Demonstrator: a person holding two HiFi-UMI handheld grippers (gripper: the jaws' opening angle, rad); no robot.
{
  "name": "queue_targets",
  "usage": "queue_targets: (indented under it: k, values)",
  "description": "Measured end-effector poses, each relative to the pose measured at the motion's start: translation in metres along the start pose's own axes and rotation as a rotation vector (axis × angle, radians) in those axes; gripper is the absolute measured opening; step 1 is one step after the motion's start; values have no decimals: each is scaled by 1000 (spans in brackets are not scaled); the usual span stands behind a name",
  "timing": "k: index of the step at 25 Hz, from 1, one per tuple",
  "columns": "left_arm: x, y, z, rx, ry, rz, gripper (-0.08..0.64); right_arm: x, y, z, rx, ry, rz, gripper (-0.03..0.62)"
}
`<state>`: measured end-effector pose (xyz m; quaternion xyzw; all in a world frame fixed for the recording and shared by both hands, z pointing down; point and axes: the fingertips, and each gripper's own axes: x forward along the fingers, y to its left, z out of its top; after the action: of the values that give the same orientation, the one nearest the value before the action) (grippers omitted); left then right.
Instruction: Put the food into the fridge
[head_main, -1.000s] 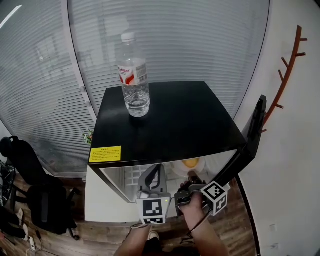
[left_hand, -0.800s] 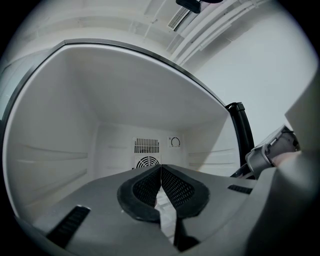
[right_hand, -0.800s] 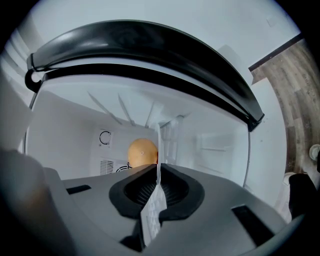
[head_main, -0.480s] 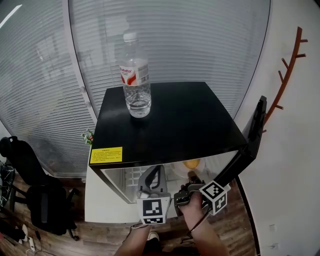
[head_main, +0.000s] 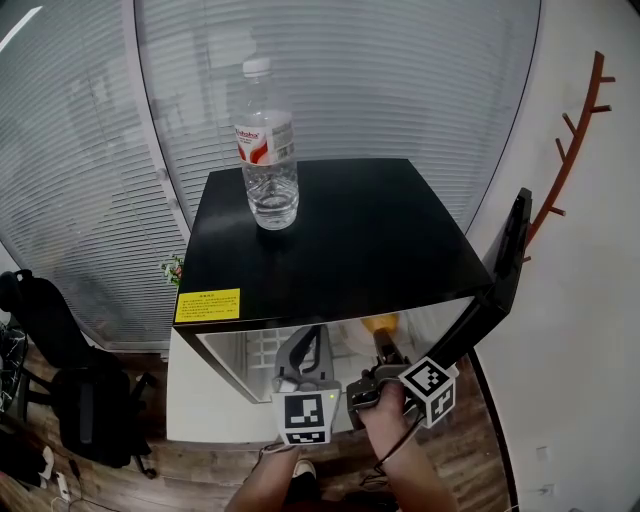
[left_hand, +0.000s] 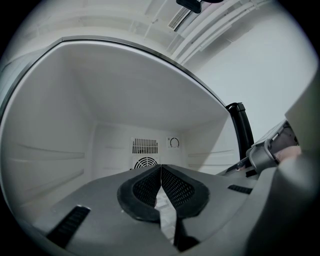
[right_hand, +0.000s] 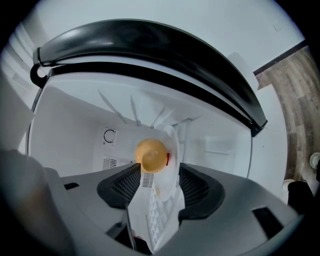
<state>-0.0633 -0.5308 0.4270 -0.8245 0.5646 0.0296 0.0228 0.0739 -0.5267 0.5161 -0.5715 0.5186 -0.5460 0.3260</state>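
Note:
The black-topped mini fridge (head_main: 340, 240) stands with its door (head_main: 505, 270) swung open to the right. My right gripper (head_main: 384, 348) reaches into the white interior. Its jaws are opening, and a clear plastic food pack (right_hand: 161, 210) with a round yellow piece (right_hand: 152, 154) stands between the pads (right_hand: 122, 186). The yellow food (head_main: 381, 323) also shows in the head view, just under the fridge's top edge. My left gripper (left_hand: 161, 176) is shut and empty, and points at the fridge's back wall; in the head view this left gripper (head_main: 308, 345) sits beside the right one.
A water bottle (head_main: 267, 150) stands upright on the fridge top at its back left. The back wall has a fan vent (left_hand: 145, 162) and a dial (left_hand: 173, 142). Window blinds (head_main: 90, 180) are behind, a black bag (head_main: 60, 350) is on the floor at left, and a white wall (head_main: 590, 300) is at right.
Both grippers stay at the fridge opening with the yellow food just inside. Only the head view has shifted slightly.

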Motion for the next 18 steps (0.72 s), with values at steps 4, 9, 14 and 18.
queue_targets:
  k: [4,9,14,18]
  values:
    - [-2,-1,0,1,0,2,26,1,1,-3,-41,16,-28,289]
    - [-5,2,1,8,-2,10,26,2,-11,-5,-30,19,-39,308]
    - [-6,4,-1,5,3,21,26,-3,-12,-8,-34,31,-14,311]
    - [-7,2,-1,8,11,24,26,-15,-6,-7,-69,26,23,311]
